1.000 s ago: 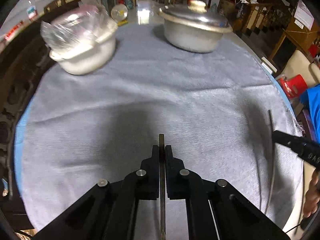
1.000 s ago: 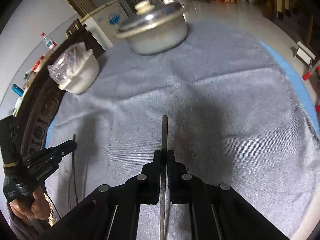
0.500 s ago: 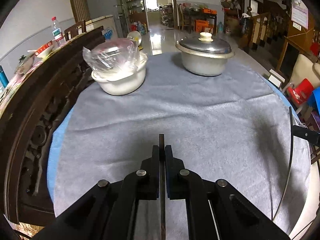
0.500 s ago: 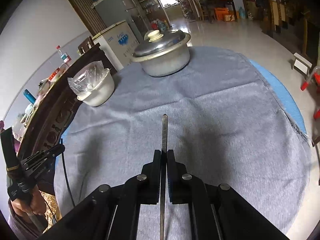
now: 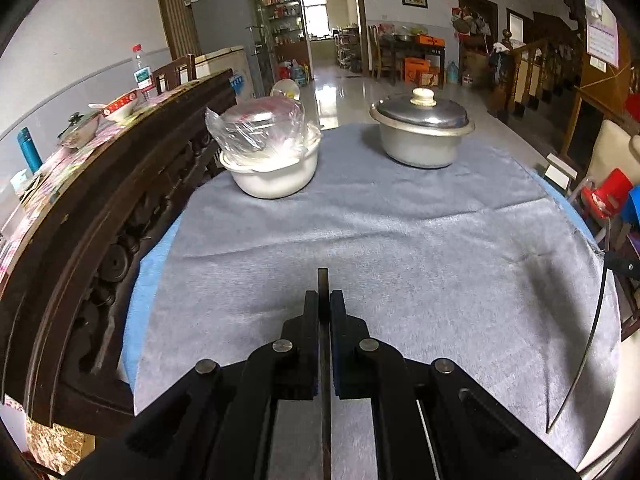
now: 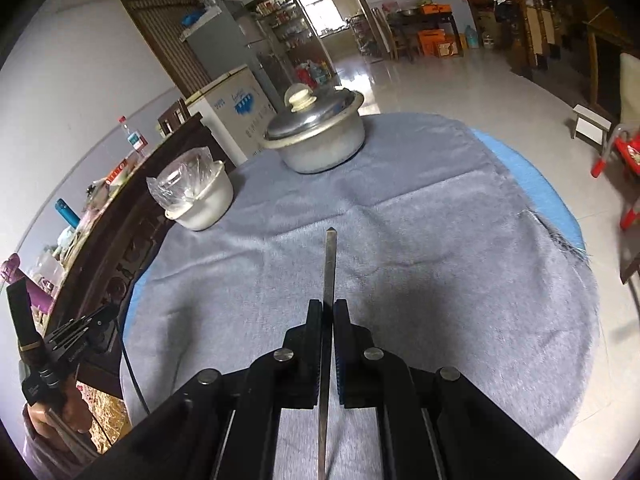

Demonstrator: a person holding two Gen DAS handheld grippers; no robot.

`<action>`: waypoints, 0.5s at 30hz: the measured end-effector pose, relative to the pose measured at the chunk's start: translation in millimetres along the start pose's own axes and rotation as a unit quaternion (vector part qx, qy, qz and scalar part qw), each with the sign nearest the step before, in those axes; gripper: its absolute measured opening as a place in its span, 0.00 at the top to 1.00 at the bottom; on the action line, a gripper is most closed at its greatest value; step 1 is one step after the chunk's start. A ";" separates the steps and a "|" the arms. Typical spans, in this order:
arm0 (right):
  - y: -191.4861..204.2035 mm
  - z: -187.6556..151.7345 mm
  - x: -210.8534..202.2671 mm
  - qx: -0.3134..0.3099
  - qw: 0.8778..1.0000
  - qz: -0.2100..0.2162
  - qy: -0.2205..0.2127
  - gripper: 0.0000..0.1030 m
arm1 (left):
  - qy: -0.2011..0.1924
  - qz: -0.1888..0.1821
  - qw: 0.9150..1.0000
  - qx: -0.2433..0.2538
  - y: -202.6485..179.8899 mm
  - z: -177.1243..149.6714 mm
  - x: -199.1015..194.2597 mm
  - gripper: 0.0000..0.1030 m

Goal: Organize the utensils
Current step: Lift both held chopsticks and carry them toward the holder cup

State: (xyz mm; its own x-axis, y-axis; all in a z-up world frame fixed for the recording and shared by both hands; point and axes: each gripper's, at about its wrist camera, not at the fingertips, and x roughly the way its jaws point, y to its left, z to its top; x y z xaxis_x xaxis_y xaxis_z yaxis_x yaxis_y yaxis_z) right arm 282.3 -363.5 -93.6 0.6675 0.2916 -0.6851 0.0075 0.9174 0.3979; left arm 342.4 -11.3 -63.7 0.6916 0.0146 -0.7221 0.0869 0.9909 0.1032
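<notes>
Grey cloth (image 5: 400, 240) covers a round table, with a living room and open doorway behind. From the left wrist view, the left gripper (image 5: 324, 300) is clamped tight on a thin flat metal utensil (image 5: 323, 280) whose blunt end pokes just past the tips, held above the cloth. A white bowl (image 5: 276, 176) under a plastic bag and a lidded pot (image 5: 422, 136) sit at the far side, well apart from the tips. At the right edge the other utensil shows as a thin curved line.

From the right wrist view, the right gripper (image 6: 328, 312) is likewise closed on a longer pointed strip (image 6: 329, 264), also clear of the cloth. The left gripper's handle, in a hand (image 6: 60, 408), shows at far left.

Judging by this, both utensils are lifted and in carry; next comes picking a spot to lay them together. No holder is visible. Mid-cloth is wide open; a carved wooden rail (image 5: 100, 208) bounds the left, and the table edge drops off to the right.
</notes>
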 end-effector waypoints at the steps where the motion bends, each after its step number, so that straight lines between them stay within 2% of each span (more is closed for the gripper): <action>1: -0.7 -1.3 -2.6 0.002 1.000 0.000 -0.002 0.94 | -0.003 0.001 1.000 -0.002 1.2 -1.3 -4.3 0.95; 15: -5.4 -33.2 -64.8 0.020 0.998 0.006 -0.057 0.94 | -0.047 0.004 0.998 -0.030 12.9 -26.3 -68.1 0.95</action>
State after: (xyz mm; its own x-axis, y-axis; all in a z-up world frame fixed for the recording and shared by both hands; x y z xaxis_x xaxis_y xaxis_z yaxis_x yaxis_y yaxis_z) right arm 214.3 -378.3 -71.7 0.7481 0.2686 -0.6068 0.0269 0.9014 0.4321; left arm 277.5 4.0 -31.2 0.7563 0.0124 -0.6541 0.0405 0.9970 0.0658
